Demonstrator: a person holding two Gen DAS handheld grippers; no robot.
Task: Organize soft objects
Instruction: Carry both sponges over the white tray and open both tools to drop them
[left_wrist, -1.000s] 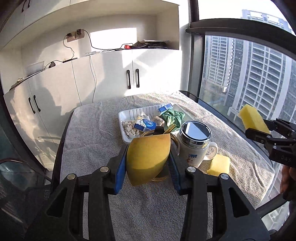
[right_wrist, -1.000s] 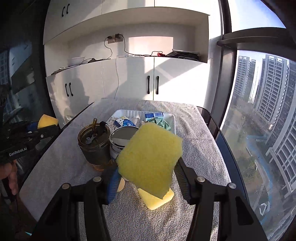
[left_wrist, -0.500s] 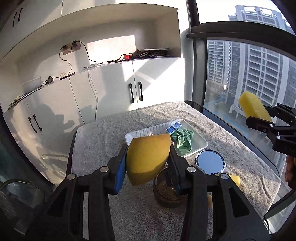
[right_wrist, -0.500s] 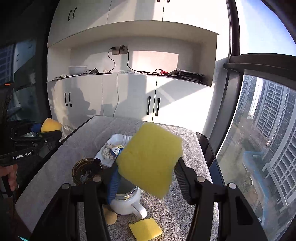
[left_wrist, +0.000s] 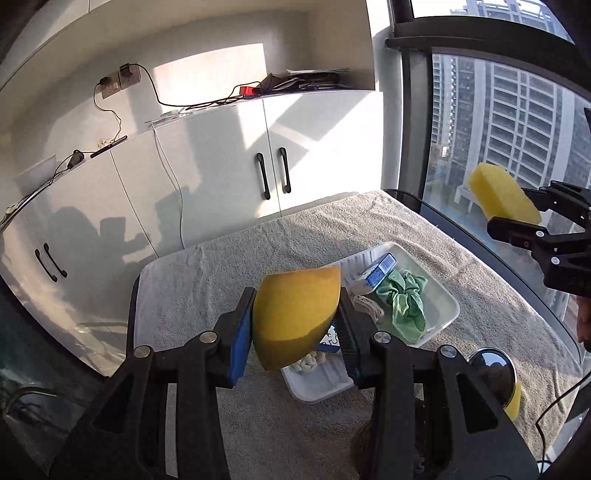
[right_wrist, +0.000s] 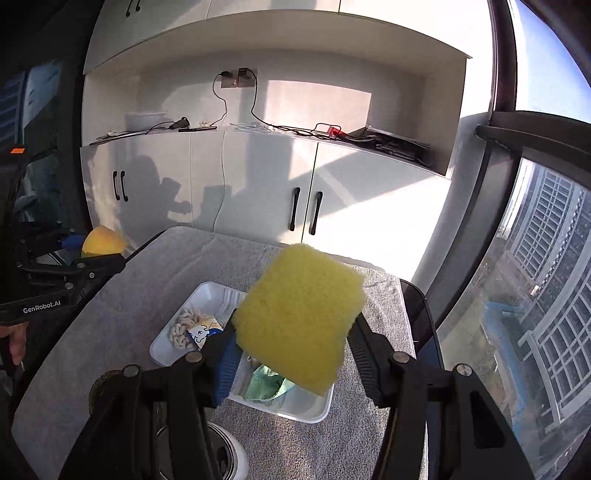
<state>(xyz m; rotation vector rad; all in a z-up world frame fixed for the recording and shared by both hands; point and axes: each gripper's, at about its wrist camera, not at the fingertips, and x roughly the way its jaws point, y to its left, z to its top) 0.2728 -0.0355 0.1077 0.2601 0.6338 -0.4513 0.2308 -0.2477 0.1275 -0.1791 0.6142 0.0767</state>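
Note:
My left gripper (left_wrist: 295, 325) is shut on an orange-yellow sponge (left_wrist: 293, 317), held in the air above the near end of the white tray (left_wrist: 443, 317). My right gripper (right_wrist: 295, 339) is shut on a square yellow sponge (right_wrist: 301, 319), held above the same tray (right_wrist: 317, 410). The tray holds a green cloth scrunchie (left_wrist: 402, 299), a blue-and-white box (left_wrist: 375, 273), small white pieces (right_wrist: 181, 328) and a blue packet. The right gripper with its sponge (left_wrist: 502, 199) shows at the right of the left wrist view; the left gripper with its sponge (right_wrist: 101, 242) shows at the left of the right wrist view.
The table is covered by a grey towel (left_wrist: 229, 280). A lidded steel mug (left_wrist: 491, 373) and a dark glass jar (right_wrist: 107, 387) stand at the near end, with another yellow sponge (left_wrist: 515, 400) beside the mug. White cabinets (left_wrist: 221, 184) stand behind; a window lies to the right.
Both grippers have risen and moved forward over the tray, each still holding its sponge. The mug, jar and flat sponge have slid toward the lower edges of the views.

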